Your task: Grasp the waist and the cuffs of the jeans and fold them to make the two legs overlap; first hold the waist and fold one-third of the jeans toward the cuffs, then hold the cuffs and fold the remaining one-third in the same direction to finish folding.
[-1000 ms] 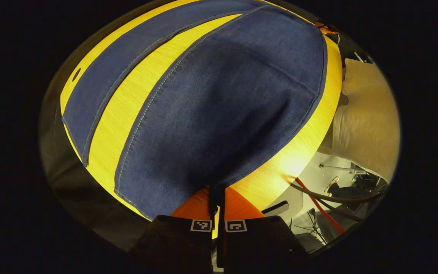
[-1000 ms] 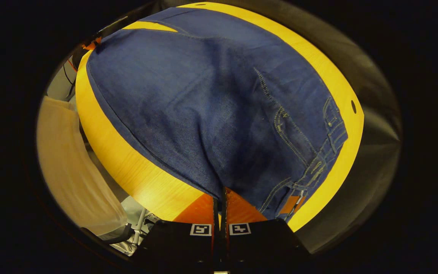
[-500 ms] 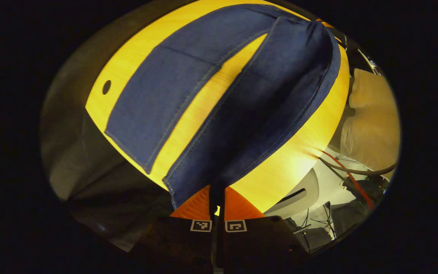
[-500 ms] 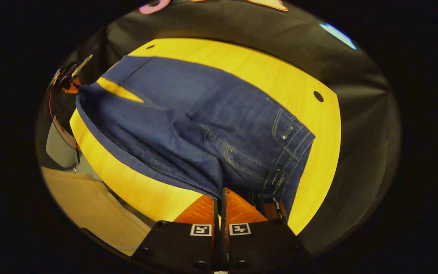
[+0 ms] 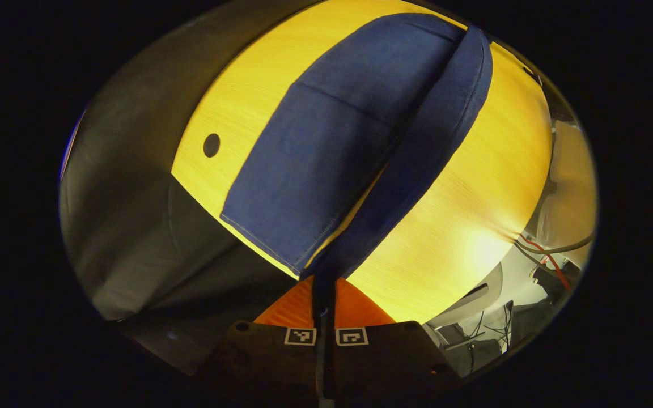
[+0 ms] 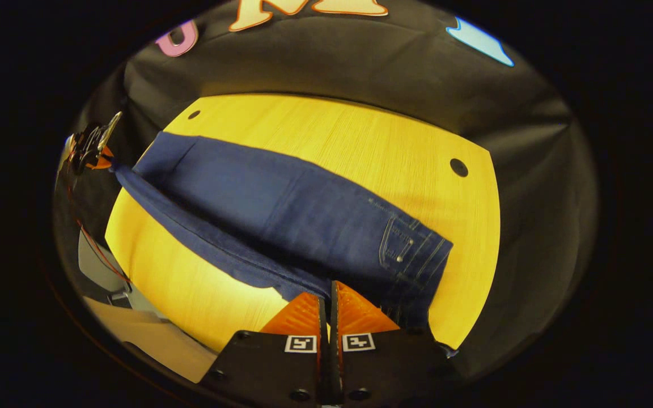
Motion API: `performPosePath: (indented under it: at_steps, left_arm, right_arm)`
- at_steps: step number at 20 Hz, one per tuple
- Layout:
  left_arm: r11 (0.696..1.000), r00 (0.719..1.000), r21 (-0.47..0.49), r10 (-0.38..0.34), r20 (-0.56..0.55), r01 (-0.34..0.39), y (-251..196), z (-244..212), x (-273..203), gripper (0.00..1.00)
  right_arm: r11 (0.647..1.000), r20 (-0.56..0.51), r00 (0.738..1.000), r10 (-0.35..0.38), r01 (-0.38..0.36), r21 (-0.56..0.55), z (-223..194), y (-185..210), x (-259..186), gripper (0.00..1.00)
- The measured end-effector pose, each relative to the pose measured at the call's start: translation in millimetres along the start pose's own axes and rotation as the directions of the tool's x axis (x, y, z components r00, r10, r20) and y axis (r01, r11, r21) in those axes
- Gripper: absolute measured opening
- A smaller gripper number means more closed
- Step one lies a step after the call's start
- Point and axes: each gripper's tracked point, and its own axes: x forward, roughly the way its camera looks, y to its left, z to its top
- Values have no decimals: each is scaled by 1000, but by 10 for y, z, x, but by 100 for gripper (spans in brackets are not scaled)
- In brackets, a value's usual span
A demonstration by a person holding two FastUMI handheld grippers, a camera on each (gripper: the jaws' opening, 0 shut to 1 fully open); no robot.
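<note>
Both sets of jaws are pressed together on denim. At the bottom of the left gripper view, the left gripper (image 5: 324, 294) pinches the cuff end of the raised leg of the jeans (image 5: 326, 153), which hangs edge-on over the other leg lying flat on the yellow bench (image 5: 474, 187). At the bottom of the right gripper view, the right gripper (image 6: 327, 306) clamps the waist end, lifted just off the bench beside the pocket stitching. There the jeans stretch diagonally across the bench, and the left gripper shows far off at the upper left, holding the cuff. A round hole (image 6: 458, 167) marks the bench near its right corner.
</note>
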Motion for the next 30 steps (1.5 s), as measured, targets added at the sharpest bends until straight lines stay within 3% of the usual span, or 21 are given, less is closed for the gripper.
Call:
performPosePath:
  at_steps: [3, 8, 13, 24, 27, 29, 30]
  left_arm:
    - [999, 999, -34, 36, 2, -36, 328, 218, 96, 0]
    - [996, 997, -44, 70, -32, -71, 688, 496, 460, 0]
    - [993, 994, -66, 94, -56, -97, 811, 759, 887, 0]
    - [991, 986, -38, 123, -108, -128, 878, 901, 1197, 0]
    - [989, 984, -20, 144, -107, -147, 923, 903, 1169, 3]
    - [982, 976, 3, 188, -113, -189, 1052, 902, 1129, 6]
    - [978, 970, 13, 210, -122, -210, 1135, 876, 1131, 27]
  right_arm:
    - [999, 46, 999, -7, 5, 40, 333, -68, 283, 2]
    - [985, 110, 993, 35, -53, 163, 766, -213, 878, 2]
    - [985, 85, 995, 46, -59, 162, 781, -212, 1440, 2]
    - [968, 81, 987, 136, -150, 199, 730, -341, 1612, 7]
    - [960, 93, 983, 160, -176, 216, 763, -327, 1593, 7]
    - [954, 103, 981, 166, -186, 234, 796, -364, 1585, 13]
    - [952, 110, 981, 162, -184, 245, 818, -427, 1583, 21]
